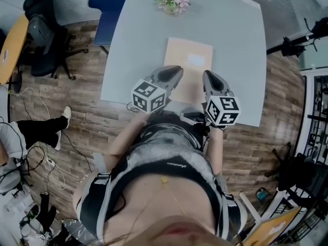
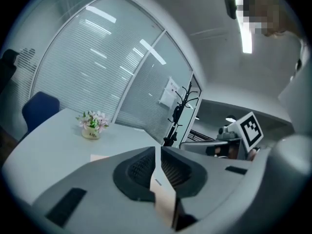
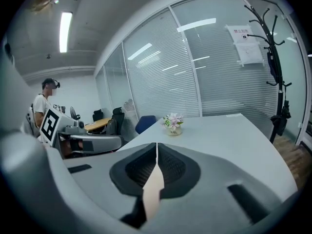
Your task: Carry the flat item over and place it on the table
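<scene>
Nearest is the person's vest (image 1: 169, 158); its small script is too fine to read. Just beyond it, the left gripper (image 1: 177, 72) and right gripper (image 1: 207, 76) each pinch the near edge of a tan envelope (image 1: 188, 68). Each gripper view shows the jaws closed down to a slit, with the envelope's edge standing between the pads. The envelope lies out over the near part of the grey table (image 1: 133, 45). Whether its far edge touches the top cannot be told.

Step in hand, as judged: bring the envelope over the table and set it down flat. To do this well, hold both grippers at equal height and spacing so the sheet neither bows nor twists. Lower the far edge first, then the near edge. Release both sides together only once the envelope rests fully on the top, clear of the vase (image 1: 172, 1).

Writing: the white label (image 1: 196, 59) on the envelope is blurred and unreadable. Print on the vase is too small to read. Farther off are a blue chair (image 1: 107, 9) and a coat stand (image 3: 273, 57). A notice (image 3: 246, 45) on the glass wall (image 3: 161, 77) bears a red heading, not legible.
</scene>
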Action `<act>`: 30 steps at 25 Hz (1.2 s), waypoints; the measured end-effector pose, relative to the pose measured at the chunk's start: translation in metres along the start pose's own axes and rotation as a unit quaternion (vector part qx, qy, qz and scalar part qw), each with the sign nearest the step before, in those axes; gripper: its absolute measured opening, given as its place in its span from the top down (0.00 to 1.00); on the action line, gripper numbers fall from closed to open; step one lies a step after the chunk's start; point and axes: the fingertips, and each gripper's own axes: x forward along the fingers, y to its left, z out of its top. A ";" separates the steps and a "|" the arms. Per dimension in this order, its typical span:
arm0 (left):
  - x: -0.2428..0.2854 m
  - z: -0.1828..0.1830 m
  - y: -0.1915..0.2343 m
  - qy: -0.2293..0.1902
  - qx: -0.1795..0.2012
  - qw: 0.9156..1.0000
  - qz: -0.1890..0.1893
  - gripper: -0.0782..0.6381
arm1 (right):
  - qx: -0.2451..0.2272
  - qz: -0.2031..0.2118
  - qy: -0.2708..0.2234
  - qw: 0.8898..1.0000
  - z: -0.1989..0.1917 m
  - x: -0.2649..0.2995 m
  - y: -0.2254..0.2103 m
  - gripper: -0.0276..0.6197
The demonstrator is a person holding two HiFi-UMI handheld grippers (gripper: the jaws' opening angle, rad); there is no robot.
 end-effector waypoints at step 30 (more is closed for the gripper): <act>-0.031 0.097 -0.063 -0.117 0.119 0.986 -0.023 0.87 | -0.040 0.107 -0.172 0.978 0.104 -0.049 0.055 0.95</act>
